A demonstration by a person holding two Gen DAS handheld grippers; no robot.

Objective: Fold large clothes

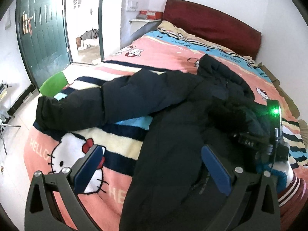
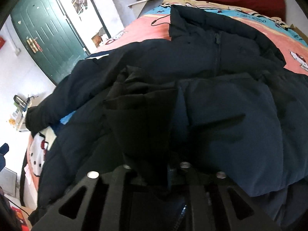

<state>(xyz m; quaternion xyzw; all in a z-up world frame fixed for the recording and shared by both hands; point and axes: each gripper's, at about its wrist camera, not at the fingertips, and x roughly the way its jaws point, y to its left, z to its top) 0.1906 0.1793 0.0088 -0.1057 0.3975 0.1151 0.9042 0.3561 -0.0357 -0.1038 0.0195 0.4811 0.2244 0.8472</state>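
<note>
A large dark navy padded jacket (image 1: 173, 134) lies across the bed, with one sleeve (image 1: 92, 105) stretched out to the left. My left gripper (image 1: 152, 154) hovers over the jacket's lower left edge. It is open, its blue pads (image 1: 90, 169) are wide apart, and nothing is pinched. In the right wrist view the jacket (image 2: 221, 115) fills the frame, zip and collar toward the headboard. A black cuff (image 2: 146, 119) rises out of my right gripper (image 2: 154, 154) and hides its fingertips. The jaws stand narrow, and whether they press the cuff is unclear.
The bed carries a pink, blue and striped cartoon blanket (image 1: 154, 48) and a dark red headboard (image 1: 211, 23). A green chair (image 1: 53, 84) stands at its left edge, with a green door (image 1: 42, 32) beyond. A striped sleeve (image 1: 290, 188) shows at the right.
</note>
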